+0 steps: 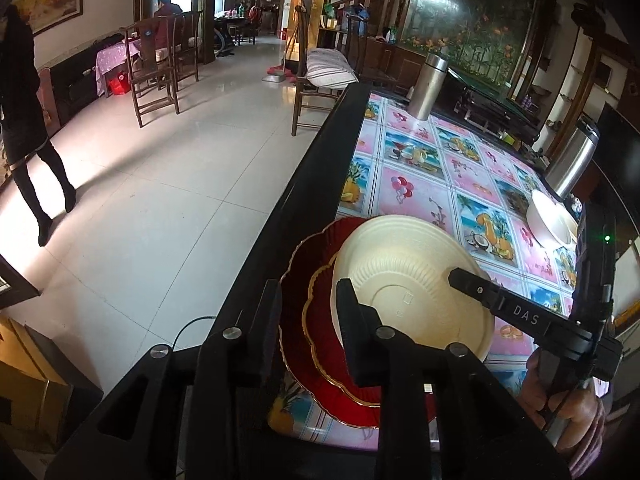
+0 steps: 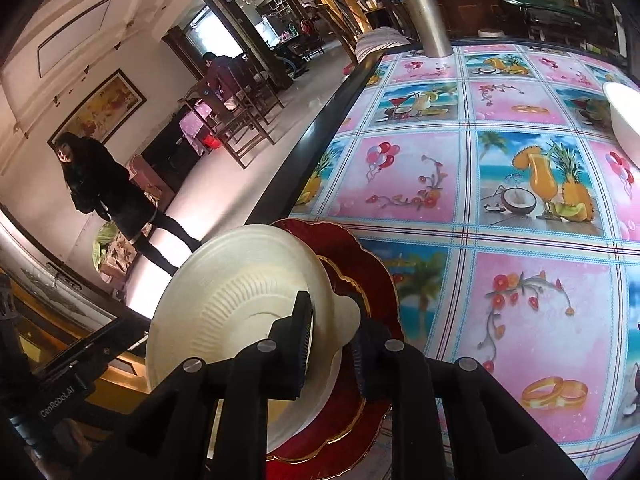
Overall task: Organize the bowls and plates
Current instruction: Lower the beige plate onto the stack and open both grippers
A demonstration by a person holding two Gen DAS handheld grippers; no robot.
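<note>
A cream paper bowl (image 1: pixel 404 280) is held tilted, its underside toward me, over a red gold-rimmed plate (image 1: pixel 308 320) at the table's near left edge. My right gripper (image 2: pixel 334 344) is shut on the bowl's rim (image 2: pixel 336 320); it reaches in from the right in the left wrist view (image 1: pixel 472 284). My left gripper (image 1: pixel 308 320) is open, its fingers straddling the plate's left side beside the bowl, touching nothing that I can see. The bowl (image 2: pixel 240 304) and red plate (image 2: pixel 372 280) also show in the right wrist view. A second white bowl (image 1: pixel 548 220) stands further right on the table.
The table (image 1: pixel 420 184) has a colourful patterned cloth and a black edge rail (image 1: pixel 304 176). Two steel flasks (image 1: pixel 428 84) (image 1: pixel 572 156) stand on it at the back and right. A person in black (image 1: pixel 24 120) stands on the tiled floor to the left; chairs stand beyond.
</note>
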